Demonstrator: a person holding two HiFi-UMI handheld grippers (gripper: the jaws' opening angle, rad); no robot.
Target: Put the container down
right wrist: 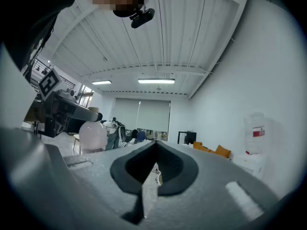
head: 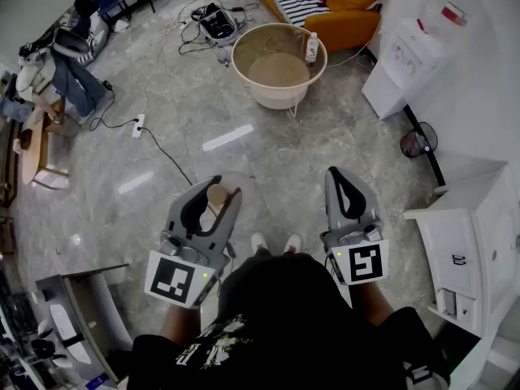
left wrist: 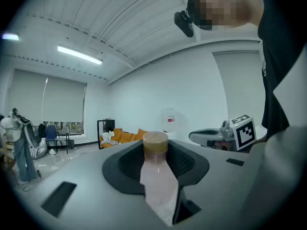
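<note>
Left gripper (head: 215, 190), lower left of head view: jaws set wide, clamped on a clear bottle (left wrist: 156, 169) with a tan cap. The cap pokes out past the jaw tips. The bottle is held above the grey marble floor (head: 268, 145). Right gripper (head: 340, 175), lower right: jaws closed together, nothing between them.

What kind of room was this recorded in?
Probably an office lounge: an orange sofa, a white water dispenser and a round beige side table on a grey stone floor.
</note>
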